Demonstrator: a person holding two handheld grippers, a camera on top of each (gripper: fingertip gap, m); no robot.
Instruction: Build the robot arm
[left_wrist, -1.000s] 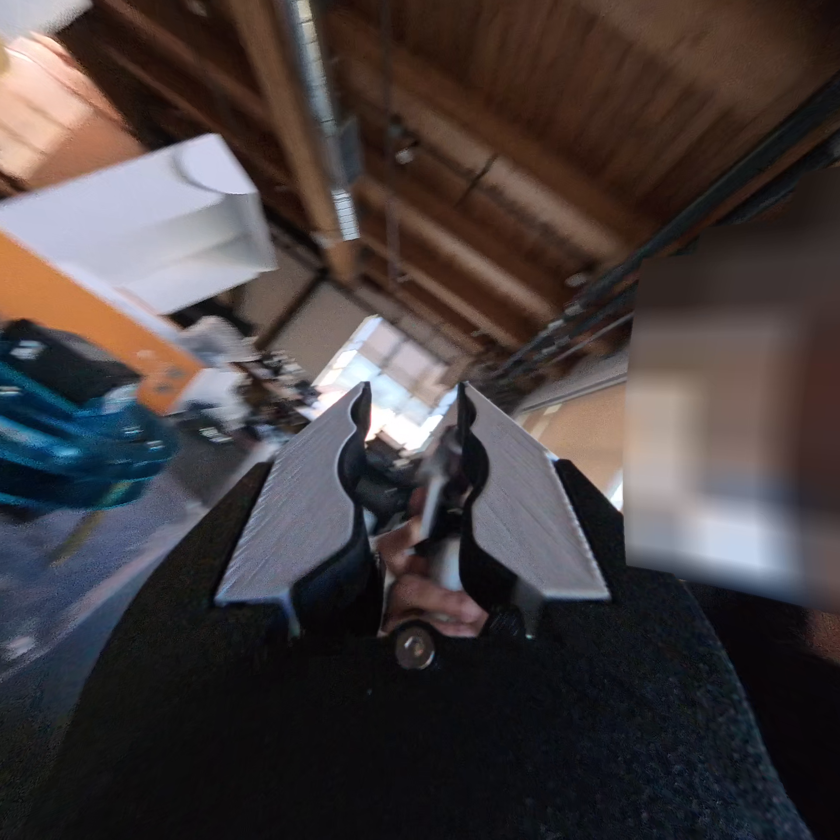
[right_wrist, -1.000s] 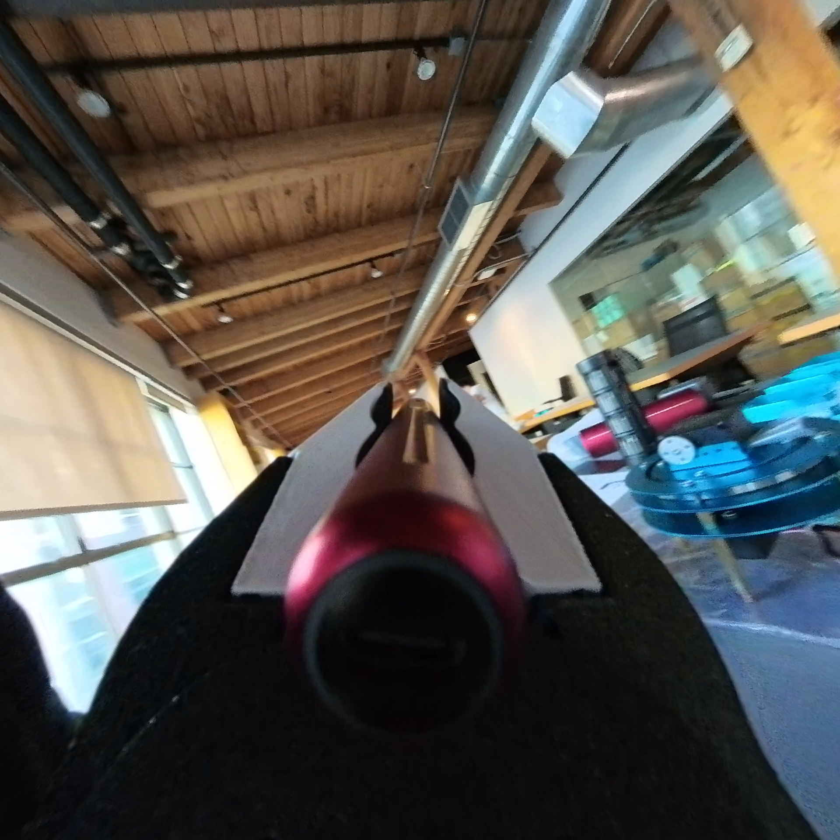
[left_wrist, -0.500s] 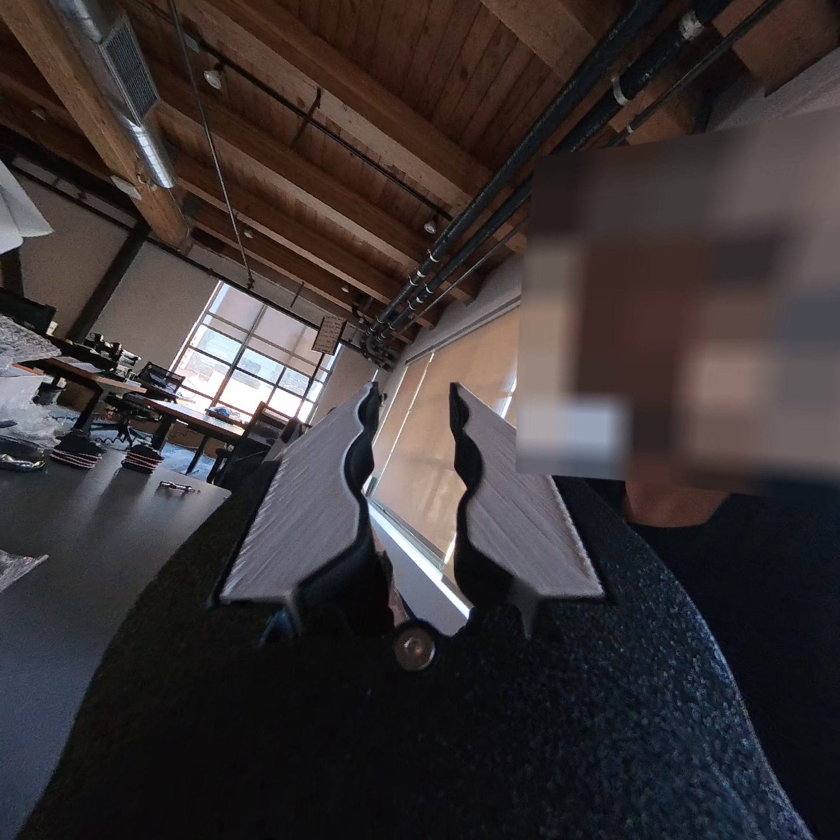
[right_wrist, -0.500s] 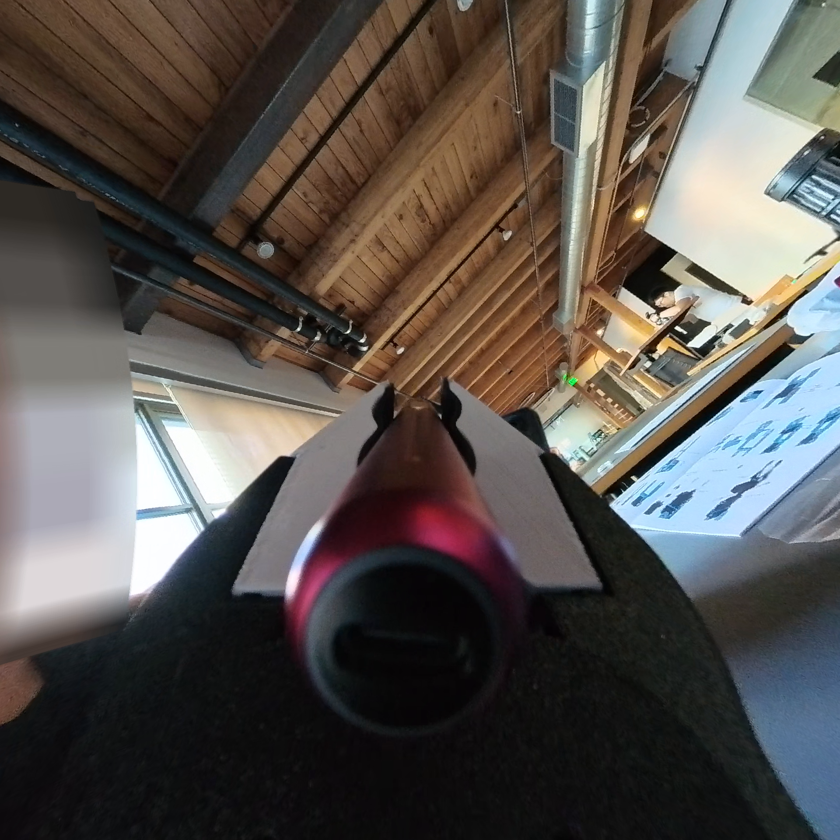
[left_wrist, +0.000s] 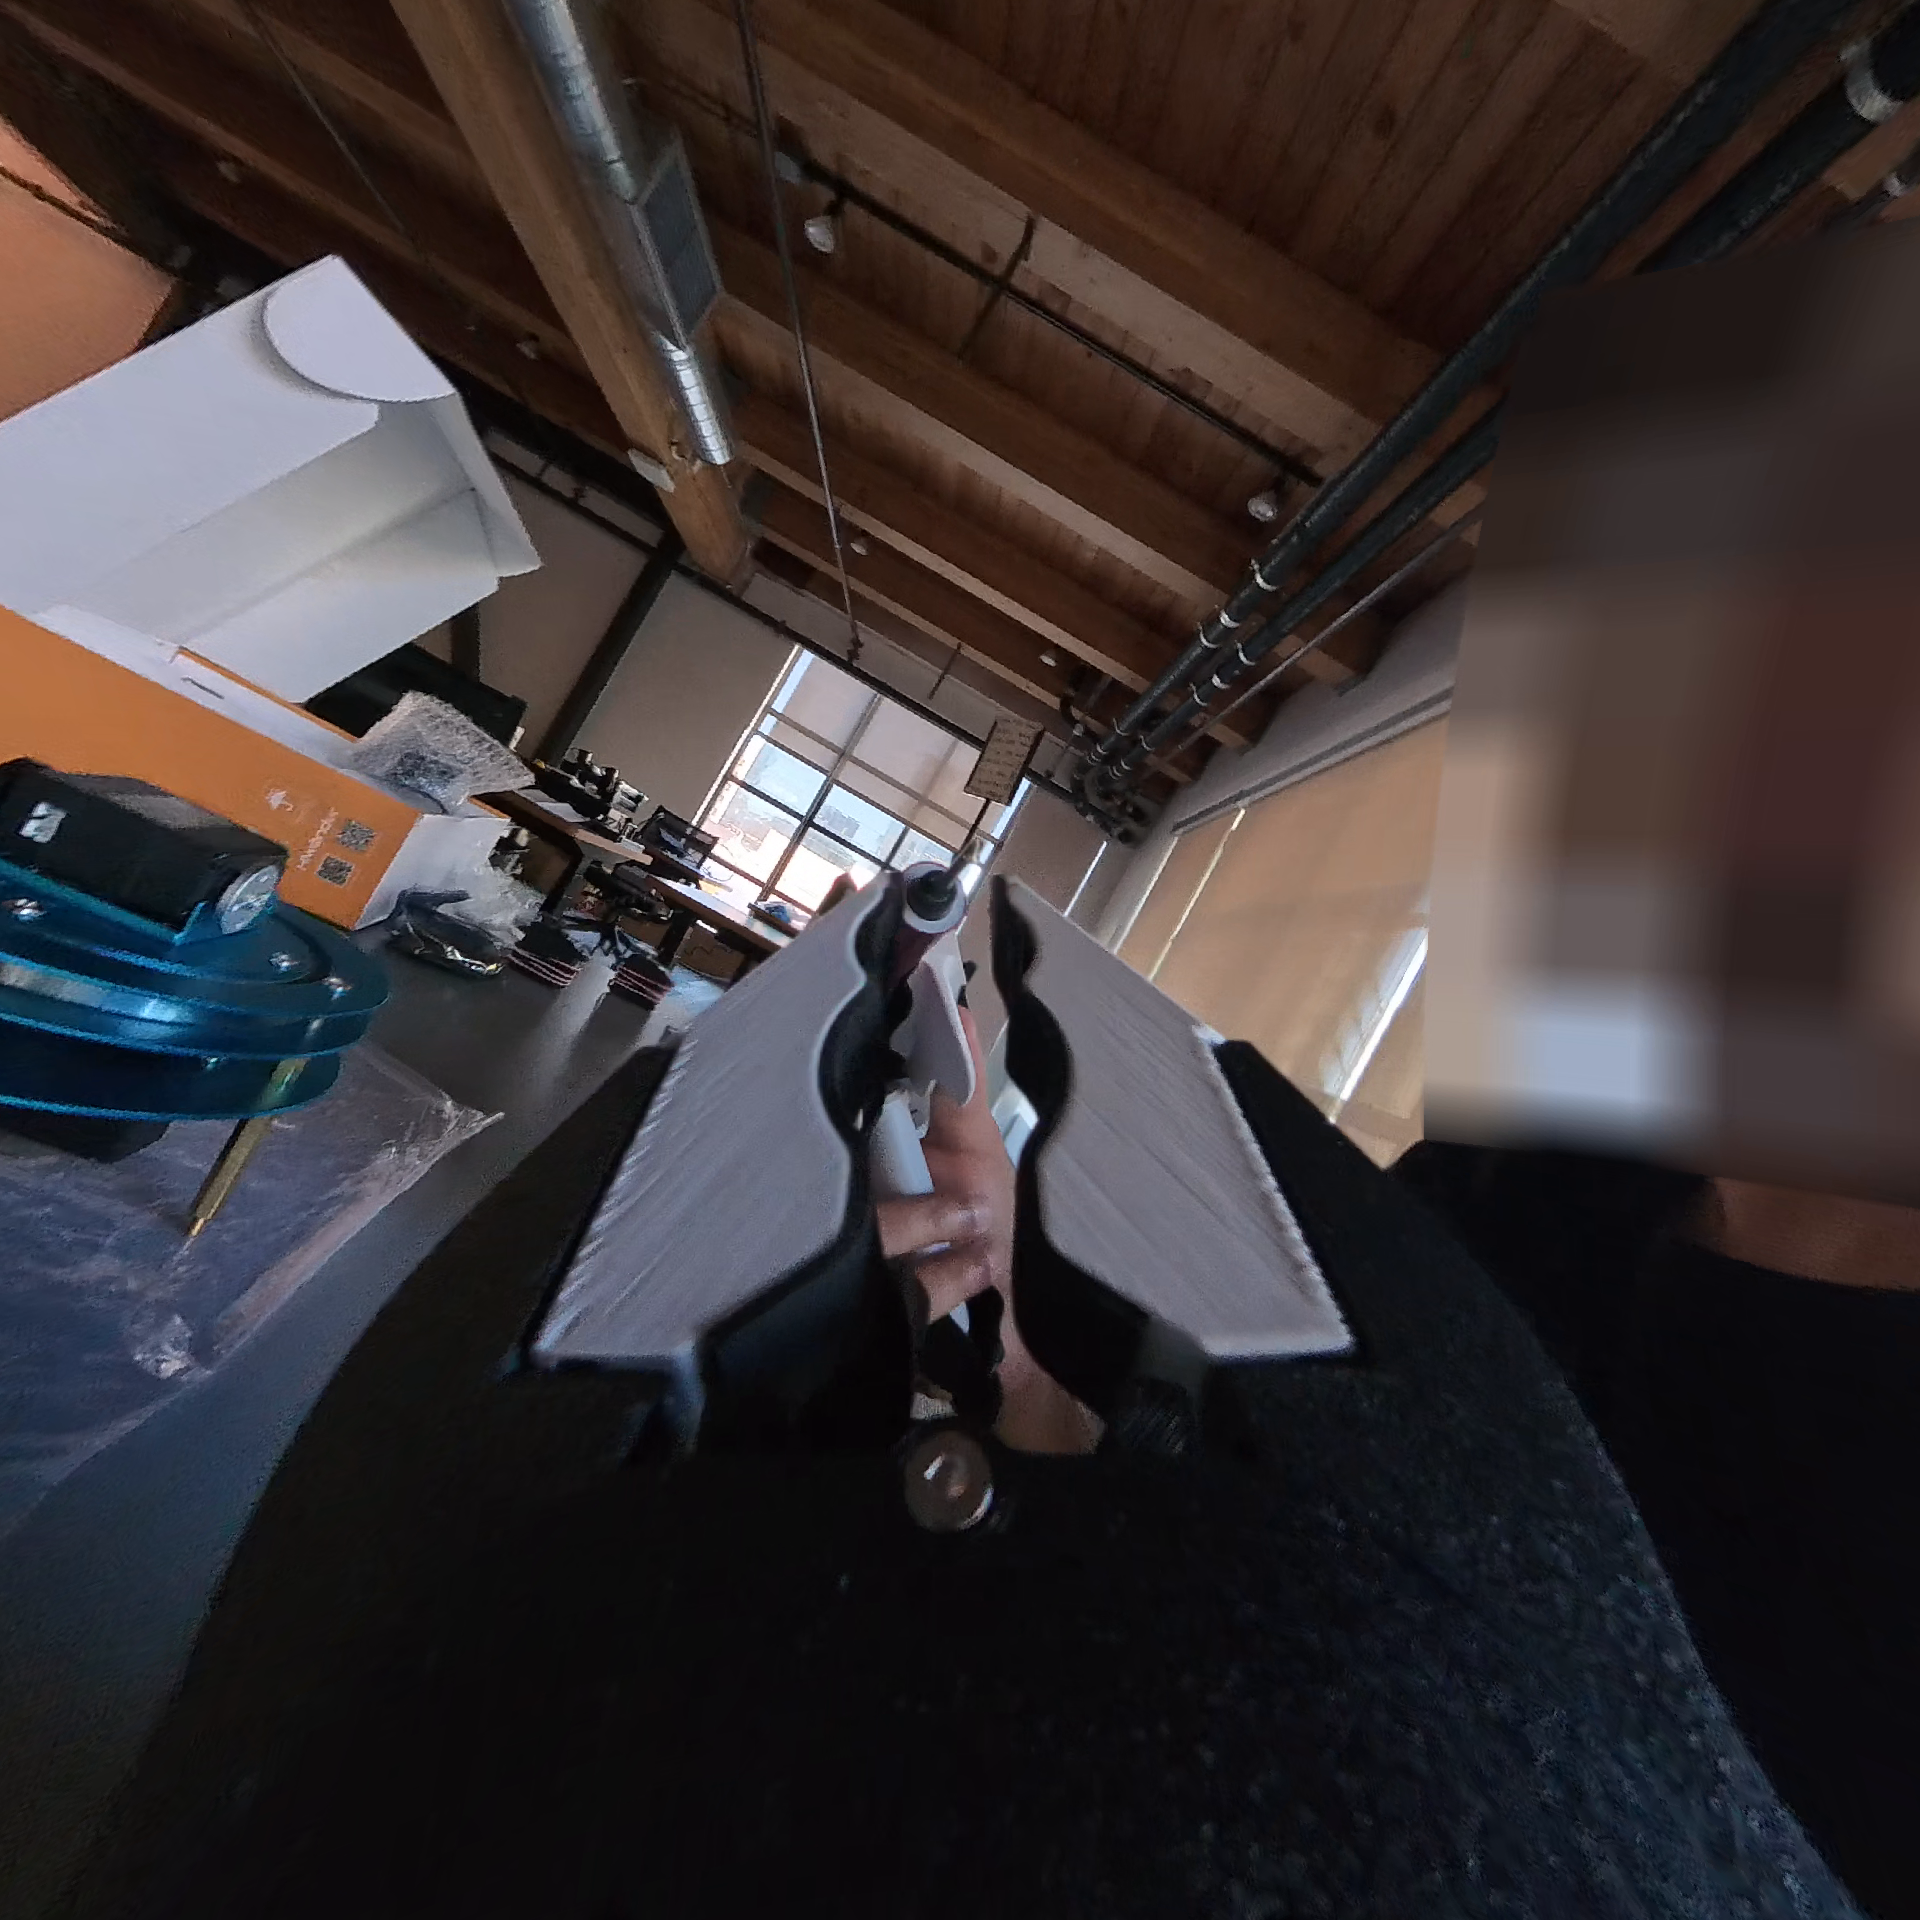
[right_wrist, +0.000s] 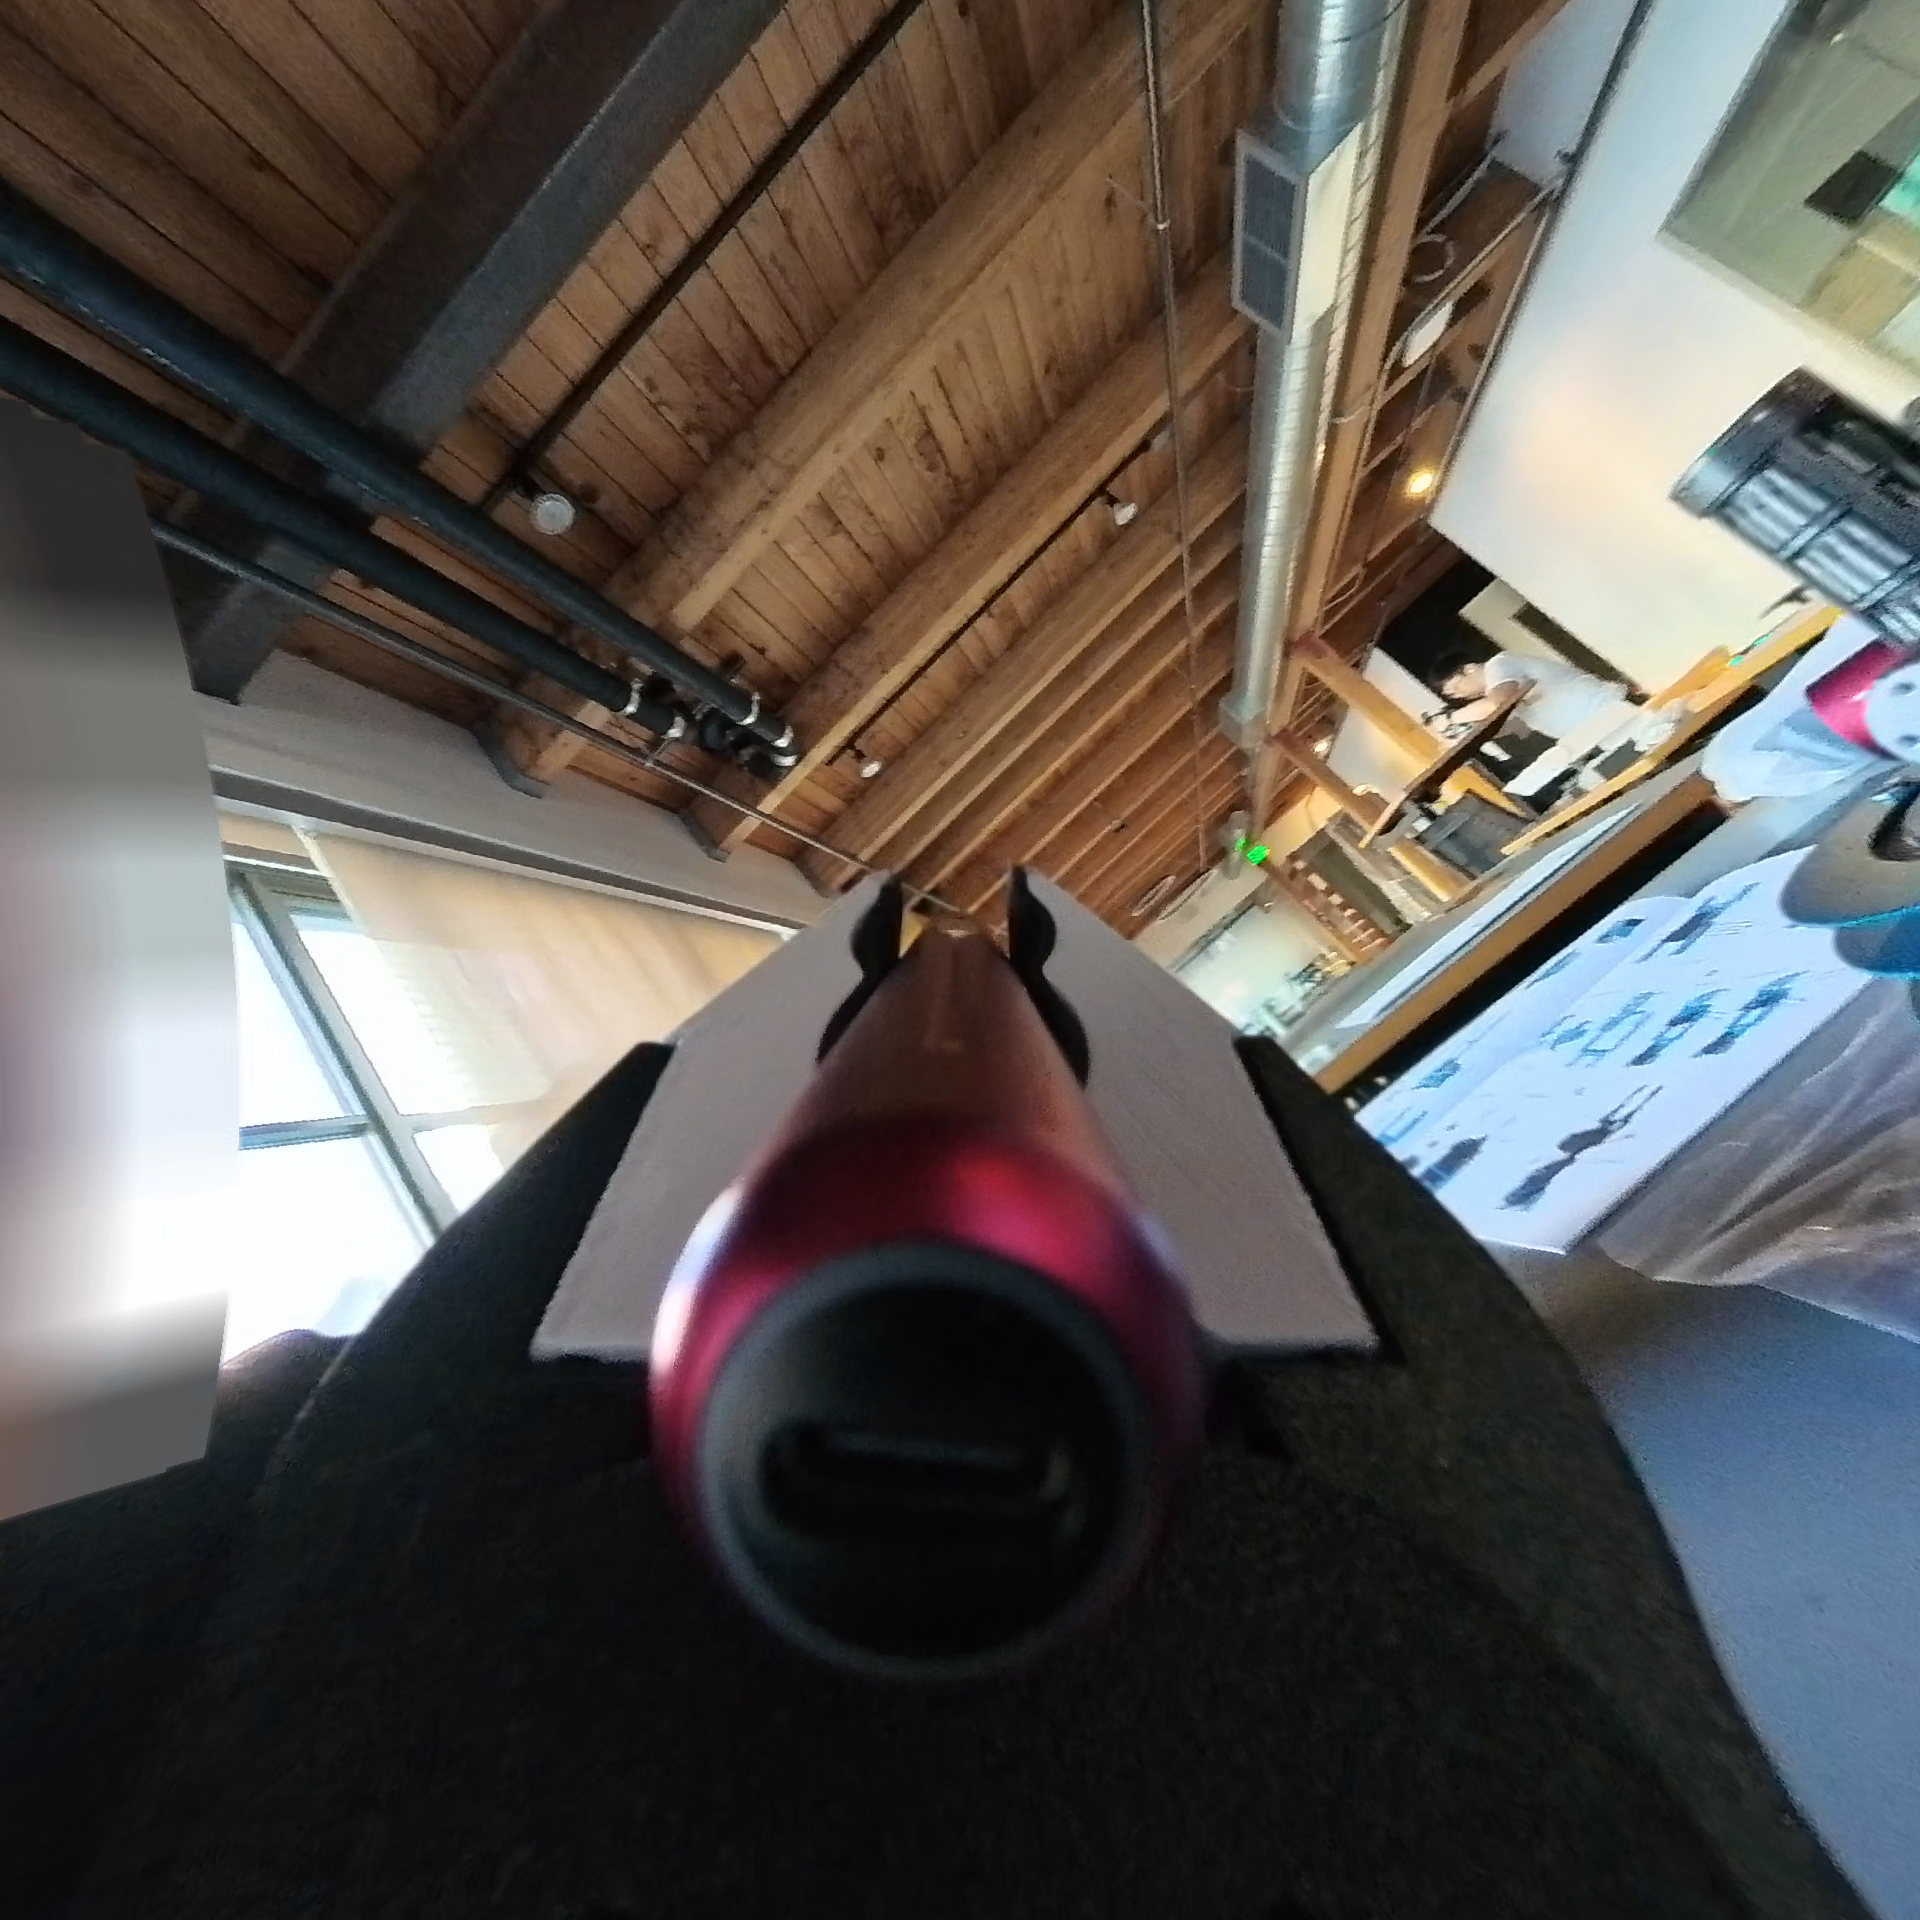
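Observation:
My right gripper (right_wrist: 951, 904) is shut on a red cylindrical tool (right_wrist: 935, 1174) that lies along its fingers; the tool's black end cap with a slot faces the camera. The gripper points up at the wooden ceiling. My left gripper (left_wrist: 940, 888) is open and empty, also tilted upward. Through its gap, in the left wrist view, I see a hand (left_wrist: 956, 1205) holding the other gripper's white body (left_wrist: 940, 1029), with the red tool's metal tip (left_wrist: 966, 862) poking up just beyond my left fingertips.
A blue disc assembly (left_wrist: 156, 997) with a black box (left_wrist: 114, 842) on top stands at the left on a plastic sheet (left_wrist: 156, 1247). An orange and white carton (left_wrist: 156, 727) is behind it. A printed sheet (right_wrist: 1662, 1049) lies on the grey table (right_wrist: 1714, 1455). A person in black stands close at the right. One gripper's finger ends stand about 9 cm off the other's.
The left view swung away to the window side and has come back to the blue disc, with the right gripper again in its gap. The right gripper tilted up, still holding the red tool.

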